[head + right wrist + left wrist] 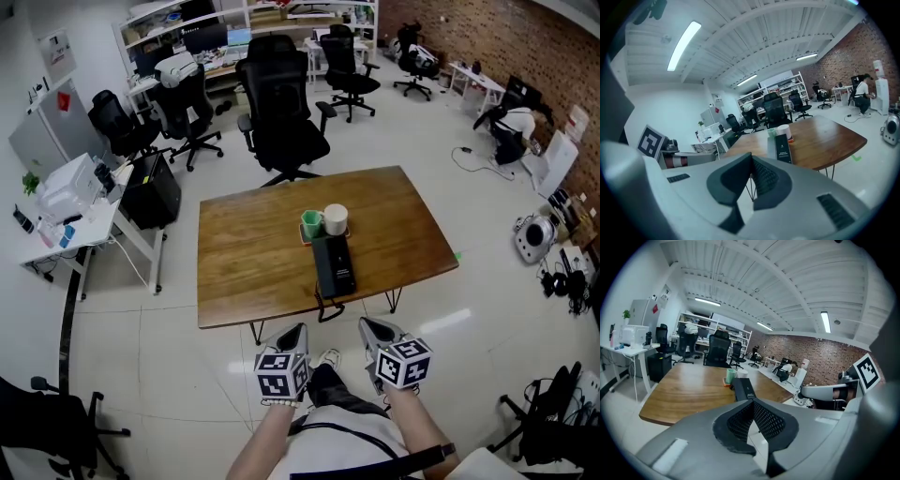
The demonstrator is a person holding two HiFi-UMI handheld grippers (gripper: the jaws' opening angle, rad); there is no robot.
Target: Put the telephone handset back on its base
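Left gripper (296, 330) and right gripper (367, 325): jaws of both pressed together, nothing between them, held well short of the table (234, 272); telephone (333, 264), a dark oblong, lies at our 12 o'clock by the near edge, its parts not told apart from here; green cup (311, 224) and white cup (336, 218) stand just at its 12 o'clock. Risks, we judge: an overlong reach tips the cups; a shove slides the telephone off the edge. Writing: pale print on the telephone, too small to read; no brand legible.
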